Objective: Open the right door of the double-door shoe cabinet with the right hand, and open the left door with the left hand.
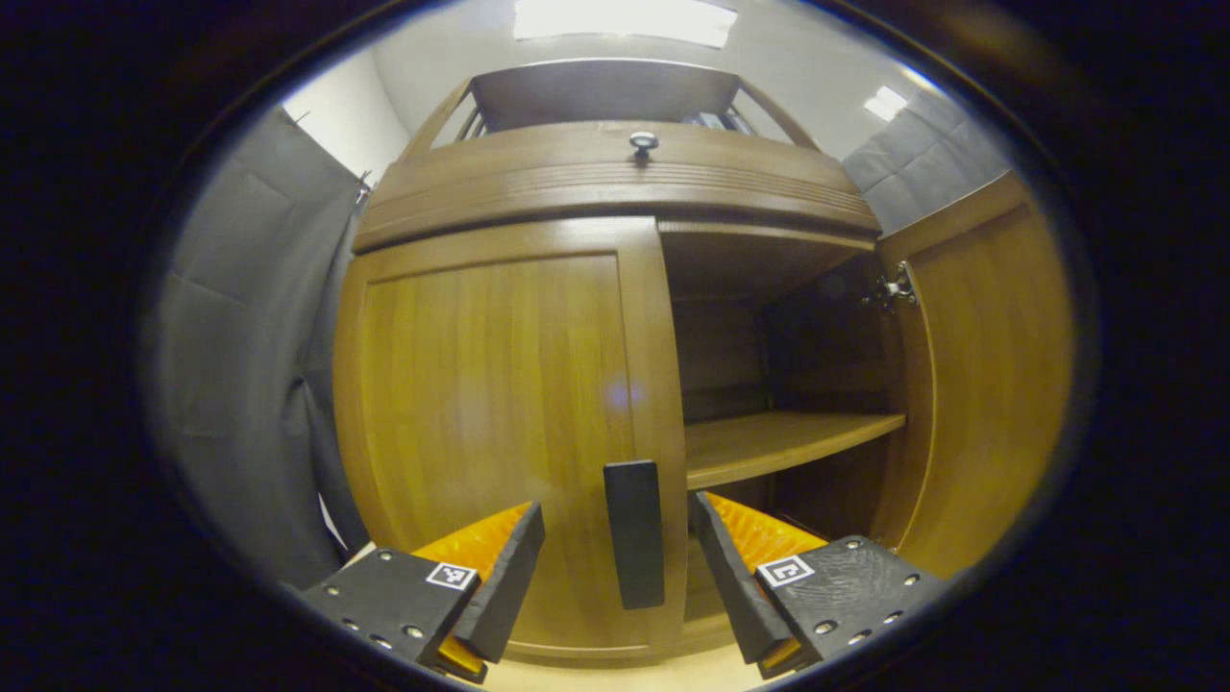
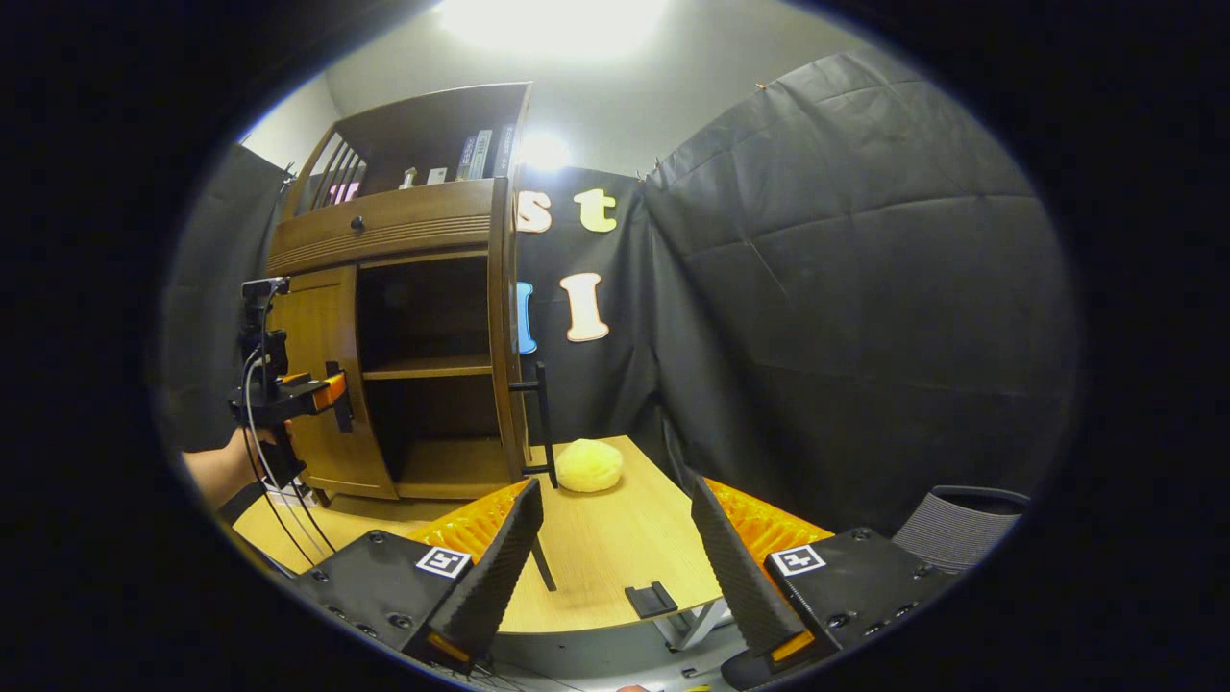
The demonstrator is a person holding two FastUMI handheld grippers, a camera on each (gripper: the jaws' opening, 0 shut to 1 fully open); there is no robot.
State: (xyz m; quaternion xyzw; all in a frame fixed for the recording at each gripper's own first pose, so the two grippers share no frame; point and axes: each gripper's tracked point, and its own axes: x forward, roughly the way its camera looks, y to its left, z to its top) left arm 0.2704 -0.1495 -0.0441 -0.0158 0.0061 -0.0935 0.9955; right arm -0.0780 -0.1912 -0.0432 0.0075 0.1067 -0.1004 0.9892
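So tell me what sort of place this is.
Probably a staged recording booth, not a lived-in home: black cloth walls hang close around a wooden shoe cabinet standing on a light wood table, with a ceiling lamp overhead.

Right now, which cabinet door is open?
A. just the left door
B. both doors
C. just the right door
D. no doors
C: in the left gripper view the right door is swung out, showing the shelf, while the left door sits shut with its black handle between the open fingers of the left gripper.
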